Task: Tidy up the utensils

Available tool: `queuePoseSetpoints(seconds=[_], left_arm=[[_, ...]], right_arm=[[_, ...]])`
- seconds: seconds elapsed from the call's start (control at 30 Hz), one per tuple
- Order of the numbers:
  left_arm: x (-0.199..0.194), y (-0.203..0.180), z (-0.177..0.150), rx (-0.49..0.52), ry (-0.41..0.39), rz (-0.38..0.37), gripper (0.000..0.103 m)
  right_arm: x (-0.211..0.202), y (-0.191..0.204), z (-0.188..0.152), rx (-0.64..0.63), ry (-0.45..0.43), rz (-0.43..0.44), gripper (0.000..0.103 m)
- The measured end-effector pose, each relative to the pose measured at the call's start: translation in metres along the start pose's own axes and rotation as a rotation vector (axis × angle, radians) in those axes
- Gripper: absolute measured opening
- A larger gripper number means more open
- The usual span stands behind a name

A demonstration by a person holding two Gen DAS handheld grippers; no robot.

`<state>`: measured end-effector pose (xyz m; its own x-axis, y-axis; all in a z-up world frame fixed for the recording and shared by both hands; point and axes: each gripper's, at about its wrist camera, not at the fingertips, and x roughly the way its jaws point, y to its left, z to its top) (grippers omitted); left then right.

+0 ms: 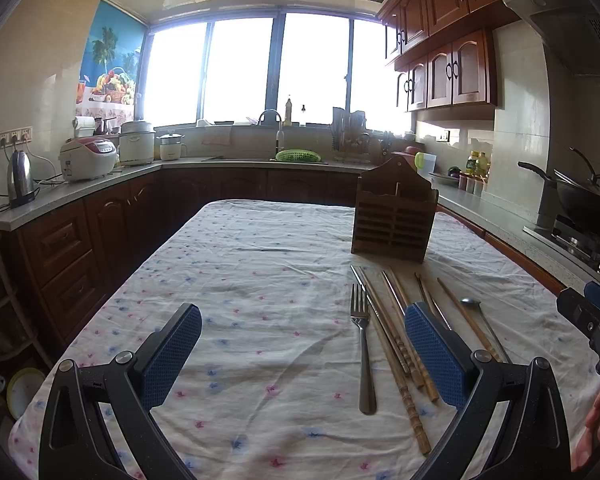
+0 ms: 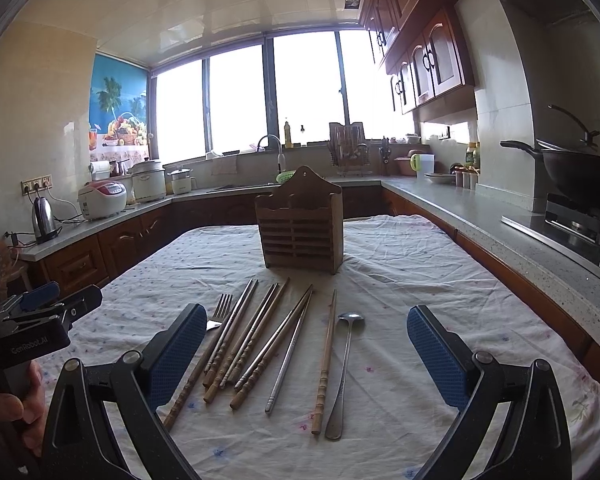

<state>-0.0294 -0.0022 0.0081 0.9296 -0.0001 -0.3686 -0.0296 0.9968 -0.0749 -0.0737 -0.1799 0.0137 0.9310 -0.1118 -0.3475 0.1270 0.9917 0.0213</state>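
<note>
A wooden slatted utensil holder [image 2: 302,228] stands upright on the cloth-covered table [image 2: 440,280]; it also shows in the left wrist view [image 1: 394,220]. In front of it lie a metal fork [image 1: 362,344], several wooden and metal chopsticks [image 2: 256,340] and a metal spoon [image 2: 342,376]. My right gripper [image 2: 306,340] is open and empty above the chopsticks. My left gripper [image 1: 302,344] is open and empty, left of the utensils, its right finger over some chopsticks. The fork's handle is hidden behind my right gripper's left finger in the right wrist view.
Kitchen counters wrap around the table. A kettle [image 1: 20,180] and rice cookers [image 1: 87,158] stand on the left counter, a sink [image 1: 260,156] at the back, a wok on a stove [image 2: 580,188] at the right.
</note>
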Motion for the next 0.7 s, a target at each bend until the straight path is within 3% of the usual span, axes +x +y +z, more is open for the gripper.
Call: queuePoseSetpoints(seconds=[0.47, 0.7], left_arm=[[0.011, 0.0, 0.002, -0.004, 0.036, -0.02, 0.102], [0.035, 0.001, 0.018, -0.004, 0.112, -0.061, 0.102]], right_arm=[[0.005, -0.003, 0.002, 0.018, 0.021, 0.015, 0.101], [0.024, -0.009, 0.011, 0.048, 0.107, 0.059, 0.101]])
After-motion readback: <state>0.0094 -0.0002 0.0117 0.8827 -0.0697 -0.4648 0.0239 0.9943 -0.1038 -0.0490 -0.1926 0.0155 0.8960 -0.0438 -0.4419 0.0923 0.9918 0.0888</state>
